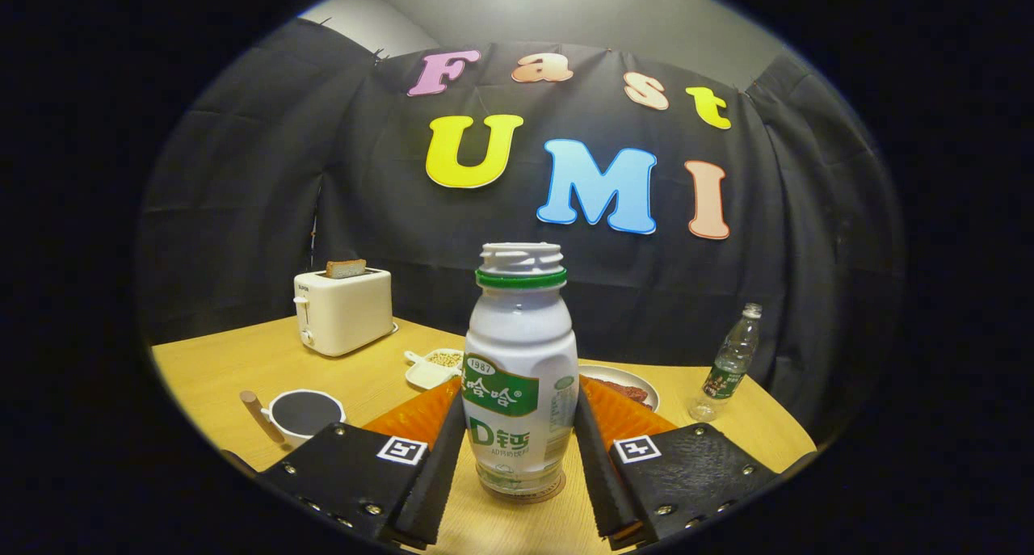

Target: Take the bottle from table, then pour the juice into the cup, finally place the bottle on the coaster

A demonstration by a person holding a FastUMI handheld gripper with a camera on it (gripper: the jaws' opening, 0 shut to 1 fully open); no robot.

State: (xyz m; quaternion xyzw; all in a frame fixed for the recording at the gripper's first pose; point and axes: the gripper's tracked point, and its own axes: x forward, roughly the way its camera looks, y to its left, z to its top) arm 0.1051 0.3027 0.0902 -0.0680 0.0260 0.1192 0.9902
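Seemingly upright on coaster [523,490]: "1987" bottle [521,377], gripper [517,458] astride.

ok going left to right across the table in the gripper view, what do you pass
cup → toaster → small white dish → white bottle on its coaster, between the tool's fingers → plate → clear water bottle

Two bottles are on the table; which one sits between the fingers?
The white bottle with the green neck ring and no cap, standing on the coaster between the fingers. The small clear bottle stands well beyond them, near the wall.
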